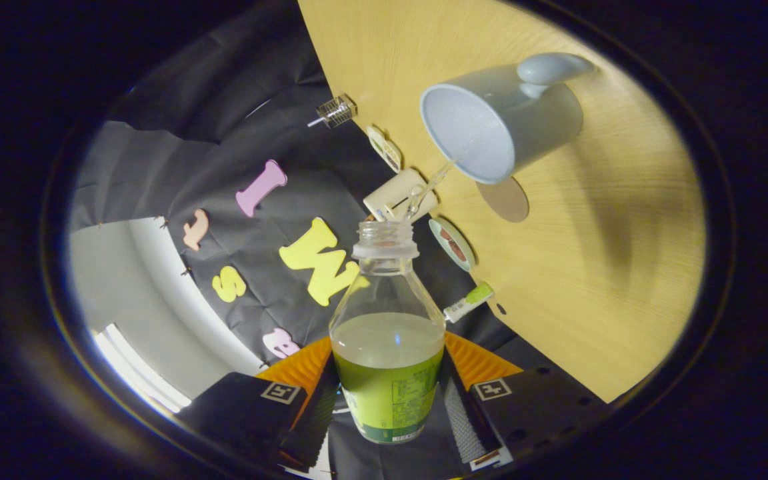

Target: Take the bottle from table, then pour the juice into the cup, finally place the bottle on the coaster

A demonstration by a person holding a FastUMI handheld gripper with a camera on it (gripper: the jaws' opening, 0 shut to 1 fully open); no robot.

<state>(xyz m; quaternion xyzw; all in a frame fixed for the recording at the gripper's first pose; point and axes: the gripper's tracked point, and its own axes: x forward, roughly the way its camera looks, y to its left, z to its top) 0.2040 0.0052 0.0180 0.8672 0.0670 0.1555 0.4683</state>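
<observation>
Both fingers (304,413) of our gripper (387,407) press the sides of the bottle (387,347), clamped w/ the label between the pads. Bottle's uncapped, roughly half full of pale juice, neck aimed twd the cup (501,117). We see a thin clear stream (432,187) running from the mouth to the cup's rim. Cup is light blue w/ a handle, on the wooden table (611,267). Round coaster (504,199) lies just beside the cup. Small items sit along the table edge beyond the bottle; can't tell what they are.
</observation>
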